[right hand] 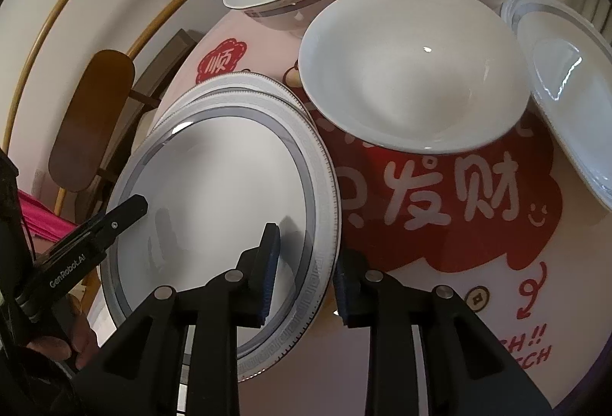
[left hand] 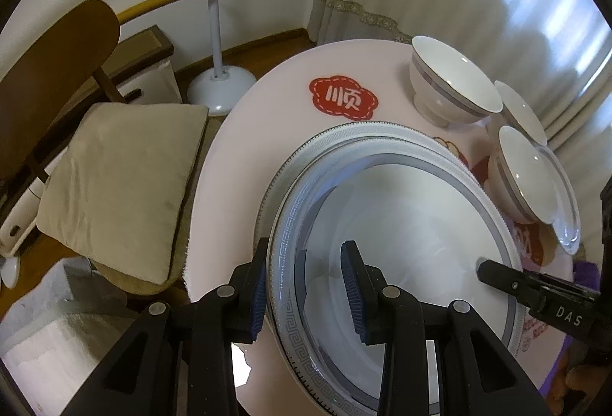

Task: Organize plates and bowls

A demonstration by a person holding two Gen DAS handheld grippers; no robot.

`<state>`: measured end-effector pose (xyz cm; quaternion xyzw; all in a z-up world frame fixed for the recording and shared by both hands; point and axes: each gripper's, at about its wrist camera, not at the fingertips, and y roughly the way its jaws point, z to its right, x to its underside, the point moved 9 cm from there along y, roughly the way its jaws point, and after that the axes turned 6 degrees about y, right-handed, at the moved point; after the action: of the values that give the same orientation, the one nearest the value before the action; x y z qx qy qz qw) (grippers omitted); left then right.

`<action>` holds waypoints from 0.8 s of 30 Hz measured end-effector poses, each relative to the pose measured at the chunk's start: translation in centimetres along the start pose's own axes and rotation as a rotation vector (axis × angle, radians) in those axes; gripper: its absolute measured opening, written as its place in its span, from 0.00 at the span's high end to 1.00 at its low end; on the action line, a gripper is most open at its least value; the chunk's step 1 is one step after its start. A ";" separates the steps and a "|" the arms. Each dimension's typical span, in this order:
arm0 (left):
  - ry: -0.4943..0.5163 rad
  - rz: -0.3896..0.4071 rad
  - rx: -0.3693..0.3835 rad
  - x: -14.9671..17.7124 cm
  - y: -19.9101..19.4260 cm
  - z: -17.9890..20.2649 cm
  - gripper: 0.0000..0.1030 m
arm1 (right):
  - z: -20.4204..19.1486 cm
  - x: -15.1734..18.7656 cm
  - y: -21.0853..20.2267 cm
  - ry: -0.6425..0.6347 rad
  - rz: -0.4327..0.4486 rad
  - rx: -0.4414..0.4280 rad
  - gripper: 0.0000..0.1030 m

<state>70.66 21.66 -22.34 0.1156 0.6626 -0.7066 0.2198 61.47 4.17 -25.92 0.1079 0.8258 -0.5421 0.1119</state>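
A: Straddling the top plate (left hand: 401, 225), the left claw (left hand: 304, 291) had its rim between the pads; whether they pinched it, I couldn't tell.

B: The right claw (right hand: 306, 272) stood slightly apart over the opposite rim. Both should have released evenly, letting the plate settle squarely on the one beneath (left hand: 344, 133), bowls (right hand: 413, 72) beyond.

- The left gripper (left hand: 304, 286), black with blue ribbed pads, is pointing steeply downward, its jaws straddling a plate rim, a gap showing.
- The right gripper (right hand: 306, 272), matching, is angling steeply downward, jaws parted either side of that rim.
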 end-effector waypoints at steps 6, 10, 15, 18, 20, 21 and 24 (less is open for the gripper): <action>0.024 0.016 -0.019 -0.2 0.0 -0.2 0.69 | -0.1 -0.3 0.8 0.021 -0.005 -0.039 0.74; 0.047 0.025 -0.044 -0.2 0.2 -0.5 0.70 | -0.2 -0.5 1.0 0.018 0.002 -0.037 0.74; 0.067 0.035 -0.054 -0.5 0.4 -0.2 0.69 | -0.3 -0.7 1.1 0.015 0.007 -0.039 0.74; 0.073 0.039 -0.048 -0.6 0.5 -0.4 0.69 | -0.5 -0.8 1.3 0.009 0.010 -0.035 0.74; 0.090 0.039 -0.057 -0.6 0.6 -0.4 0.69 | -0.4 -0.7 1.3 0.011 0.008 -0.036 0.75; 0.099 0.037 -0.066 -0.6 0.5 -0.4 0.69 | -0.4 -0.7 1.3 0.011 0.006 -0.035 0.75; 0.103 0.032 -0.083 -0.5 0.2 -0.2 0.66 | -0.5 -0.5 1.2 0.008 -0.003 -0.020 0.72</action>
<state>71.16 21.93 -22.27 0.1533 0.6999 -0.6678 0.2015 62.30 5.08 -26.60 0.1078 0.8316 -0.5338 0.1091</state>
